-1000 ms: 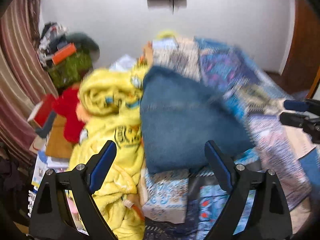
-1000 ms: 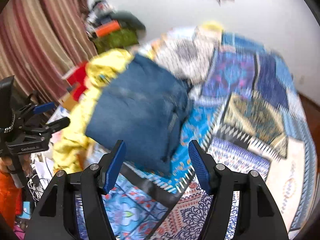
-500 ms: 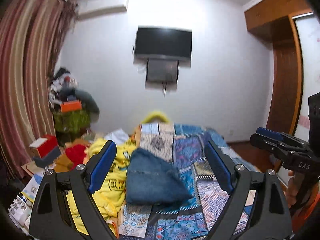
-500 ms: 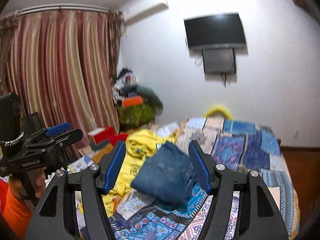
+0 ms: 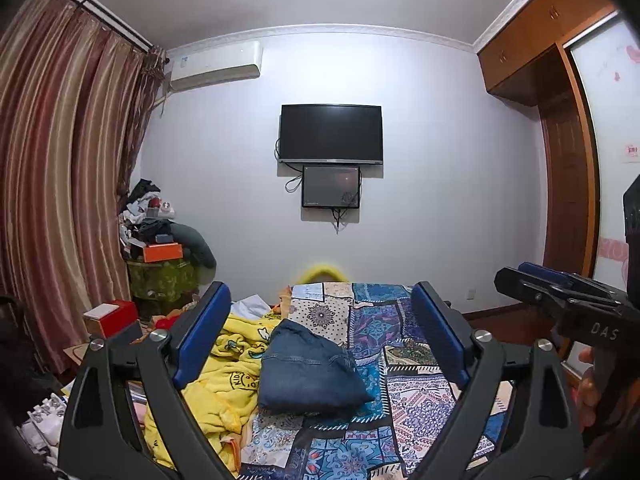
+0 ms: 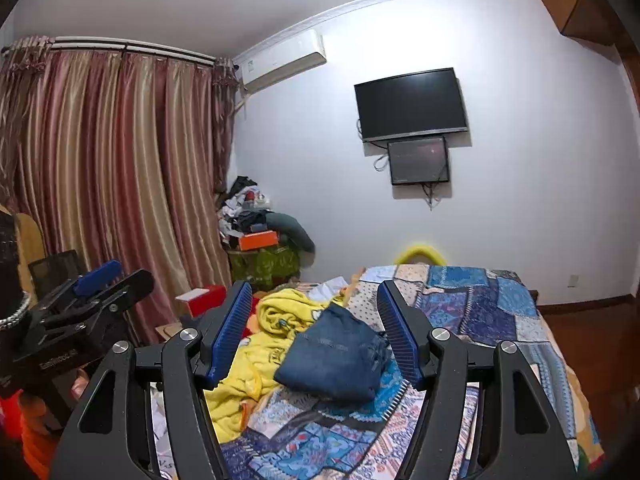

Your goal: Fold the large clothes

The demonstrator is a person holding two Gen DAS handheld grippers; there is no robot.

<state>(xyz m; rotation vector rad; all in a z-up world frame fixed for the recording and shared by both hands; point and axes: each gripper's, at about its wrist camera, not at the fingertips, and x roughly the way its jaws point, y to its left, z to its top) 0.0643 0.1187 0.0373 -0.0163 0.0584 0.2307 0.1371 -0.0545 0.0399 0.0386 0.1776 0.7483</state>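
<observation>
Blue folded denim garment [image 5: 308,368] is seen lying on the patchwork bedspread [image 5: 404,364], touching a yellow fleece garment [image 5: 224,376]. Left gripper [image 5: 320,332] jaws are opening, empty; right gripper [image 6: 316,332] jaws are held apart, empty. Wooden wardrobe doors [image 5: 568,216] are shown fully only by the left wrist view.

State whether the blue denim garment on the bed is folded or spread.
Folded: the denim garment lies as a compact stacked bundle on the patchwork bedspread.

Black hand-held gripper [image 5: 320,338] frames — blue ribbed pads [image 6: 230,334], silver screws [image 6: 189,334] — orange sleeve [image 6: 24,424].
</observation>
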